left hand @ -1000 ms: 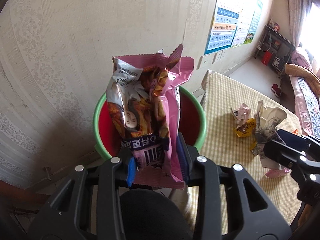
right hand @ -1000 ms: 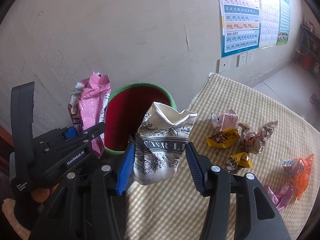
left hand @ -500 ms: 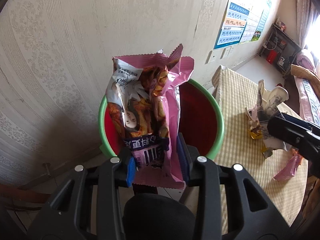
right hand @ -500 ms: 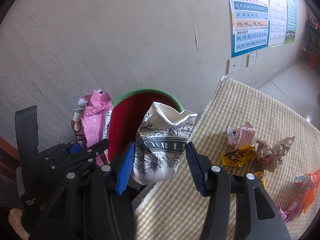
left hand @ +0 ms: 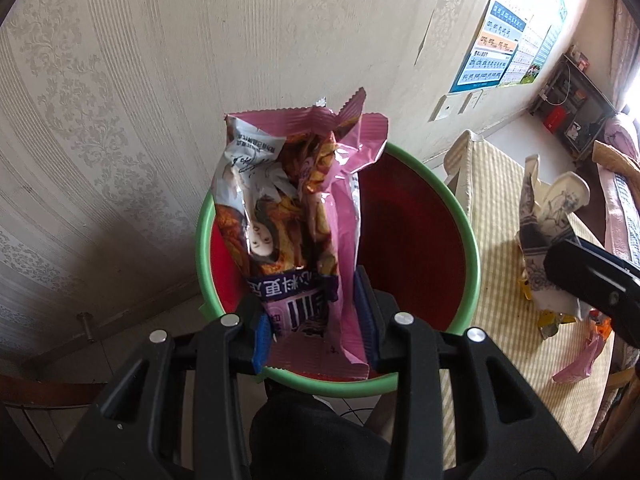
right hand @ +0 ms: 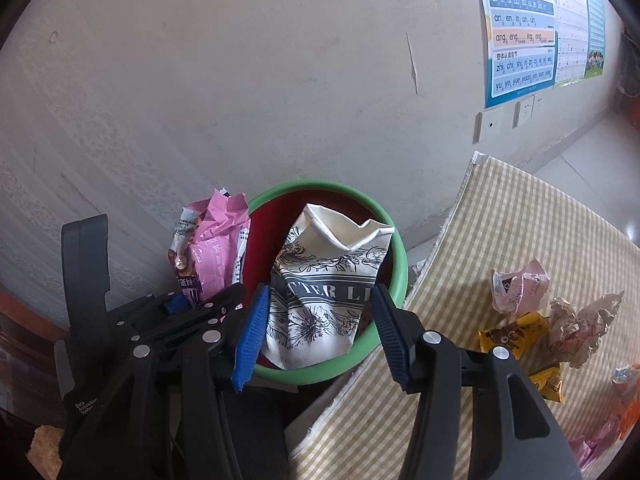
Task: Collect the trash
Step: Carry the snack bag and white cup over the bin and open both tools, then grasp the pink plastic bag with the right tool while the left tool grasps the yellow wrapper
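Left hand-held gripper point(left hand: 314, 320) pinches a pink wrapper point(left hand: 292, 216) over the bin point(left hand: 472, 256) ahead; right hand-held gripper point(right hand: 318, 332) clamps a crushed cup point(right hand: 324, 292) above its rim. Neither is released. Smaller wrappers point(right hand: 520, 320) remain on the surface point(right hand: 400, 420), right of both.

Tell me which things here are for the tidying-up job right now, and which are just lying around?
For the job:
- pink snack bag, held in the left gripper
- crushed paper cup, held in the right gripper
- red bin, green rim
- wrappers on the checked tablecloth, waiting

Just lying about:
- wall posters
- wall sockets
- shelf
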`<state>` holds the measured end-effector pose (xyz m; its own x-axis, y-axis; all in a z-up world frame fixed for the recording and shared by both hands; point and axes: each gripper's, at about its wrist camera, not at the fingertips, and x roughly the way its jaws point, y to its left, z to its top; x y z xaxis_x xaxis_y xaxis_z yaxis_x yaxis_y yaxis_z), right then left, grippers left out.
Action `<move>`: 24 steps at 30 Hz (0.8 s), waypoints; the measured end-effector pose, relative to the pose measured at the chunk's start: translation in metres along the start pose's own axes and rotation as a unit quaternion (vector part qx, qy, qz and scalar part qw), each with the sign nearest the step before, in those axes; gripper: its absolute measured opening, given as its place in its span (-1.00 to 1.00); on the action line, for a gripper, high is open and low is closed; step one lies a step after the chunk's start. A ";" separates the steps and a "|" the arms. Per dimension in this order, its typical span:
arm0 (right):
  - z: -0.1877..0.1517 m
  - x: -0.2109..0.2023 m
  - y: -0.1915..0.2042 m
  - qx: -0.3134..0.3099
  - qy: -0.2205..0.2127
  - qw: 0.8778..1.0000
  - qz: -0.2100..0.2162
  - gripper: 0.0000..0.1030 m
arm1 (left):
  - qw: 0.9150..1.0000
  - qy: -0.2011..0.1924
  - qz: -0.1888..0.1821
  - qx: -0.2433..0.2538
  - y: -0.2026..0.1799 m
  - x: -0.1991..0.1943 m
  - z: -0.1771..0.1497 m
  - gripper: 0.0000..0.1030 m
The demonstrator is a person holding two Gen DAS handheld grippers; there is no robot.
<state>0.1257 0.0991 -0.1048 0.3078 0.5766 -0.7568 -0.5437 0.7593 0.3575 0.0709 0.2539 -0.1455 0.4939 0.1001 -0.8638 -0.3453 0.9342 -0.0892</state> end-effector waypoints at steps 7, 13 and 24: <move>0.013 0.007 0.007 0.009 -0.012 1.000 0.011 0.04 | 1.000 0.002 -0.001 -0.014 0.000 0.008 0.006 -0.28; 0.011 -0.002 0.006 0.022 -0.027 0.999 0.020 0.23 | 1.000 -0.012 0.002 -0.014 -0.006 0.001 0.002 0.22; -0.060 -0.076 -0.065 0.017 -0.036 0.997 -0.071 0.31 | 0.999 -0.007 -0.034 0.011 -0.041 -0.020 -0.034 0.25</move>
<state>0.0904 -0.0120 -0.1033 0.4358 0.4820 -0.7601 -0.4643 0.8439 0.2690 0.0476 0.2023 -0.1415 0.5272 0.0399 -0.8488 -0.2930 0.9462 -0.1375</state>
